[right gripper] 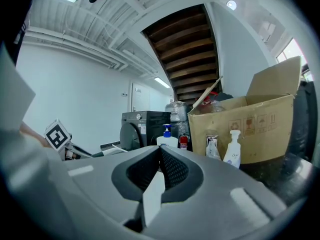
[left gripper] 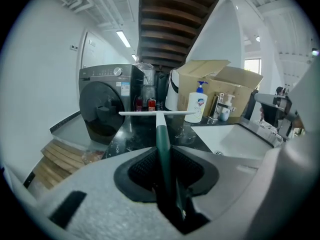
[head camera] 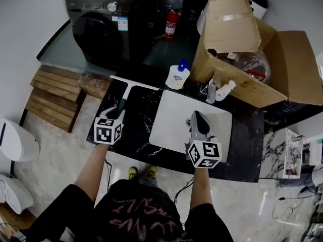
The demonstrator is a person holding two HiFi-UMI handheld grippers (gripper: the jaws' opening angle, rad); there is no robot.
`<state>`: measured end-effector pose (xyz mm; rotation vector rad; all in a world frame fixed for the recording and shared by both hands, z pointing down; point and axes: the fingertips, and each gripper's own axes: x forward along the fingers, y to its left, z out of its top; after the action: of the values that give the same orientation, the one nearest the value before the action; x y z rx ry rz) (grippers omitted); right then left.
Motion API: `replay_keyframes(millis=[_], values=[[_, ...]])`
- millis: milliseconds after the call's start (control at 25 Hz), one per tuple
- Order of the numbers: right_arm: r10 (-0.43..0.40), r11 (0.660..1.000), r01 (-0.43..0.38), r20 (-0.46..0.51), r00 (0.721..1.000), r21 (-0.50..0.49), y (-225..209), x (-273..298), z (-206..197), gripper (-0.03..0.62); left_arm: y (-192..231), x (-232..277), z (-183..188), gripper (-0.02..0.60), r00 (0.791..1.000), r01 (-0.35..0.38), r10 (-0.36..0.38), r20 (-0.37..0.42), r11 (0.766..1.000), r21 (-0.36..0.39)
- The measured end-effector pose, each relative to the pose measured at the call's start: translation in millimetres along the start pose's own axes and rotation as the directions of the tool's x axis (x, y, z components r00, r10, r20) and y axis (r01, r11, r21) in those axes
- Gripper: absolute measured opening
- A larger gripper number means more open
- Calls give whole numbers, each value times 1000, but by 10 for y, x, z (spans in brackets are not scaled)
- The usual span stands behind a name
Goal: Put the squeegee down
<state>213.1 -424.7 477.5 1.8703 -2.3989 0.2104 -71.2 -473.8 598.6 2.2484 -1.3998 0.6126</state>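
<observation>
The squeegee (head camera: pixel 123 102) has a dark green handle and a long white blade (head camera: pixel 135 83). My left gripper (head camera: pixel 119 114) is shut on the handle. It holds the squeegee over the left part of the black marble counter (head camera: pixel 136 127), blade pointing away from me. In the left gripper view the handle (left gripper: pixel 162 134) runs straight out between the pads, and the blade (left gripper: pixel 150 113) lies crosswise over the counter's far end. I cannot tell whether the blade touches the counter. My right gripper (head camera: pixel 196 117) hangs over the white sink (head camera: pixel 171 115), shut with nothing held (right gripper: pixel 160 151).
A white soap pump bottle (head camera: pixel 177 75) stands behind the sink. A tap (head camera: pixel 212 89) and a small white bottle (head camera: pixel 225 89) are to its right. A large open cardboard box (head camera: pixel 242 39) fills the back right. A dark washing machine (head camera: pixel 101 29) stands beyond the counter.
</observation>
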Motion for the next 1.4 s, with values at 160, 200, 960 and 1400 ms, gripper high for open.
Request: replay_keyframes(millis=[160, 200, 960, 1400], values=[[-11, 1000, 11, -7, 1000, 4, -70, -10, -33, 2, -5, 62, -86, 101, 1000, -1, 1, -26, 1000, -10], [-12, 1000, 12, -10, 1000, 5, -81, -9, -42, 2, -10, 79, -105, 101, 999, 0, 0, -32, 1000, -13], [-42, 999, 43, -34, 999, 18, -245, -44, -143, 2, -59, 276, -323, 101, 995, -2, 3, -97, 1000, 4], [-40, 999, 41, -43, 998, 13, -220, -38, -184, 2, -61, 299, -358, 103, 993, -7, 9, -121, 1000, 19]])
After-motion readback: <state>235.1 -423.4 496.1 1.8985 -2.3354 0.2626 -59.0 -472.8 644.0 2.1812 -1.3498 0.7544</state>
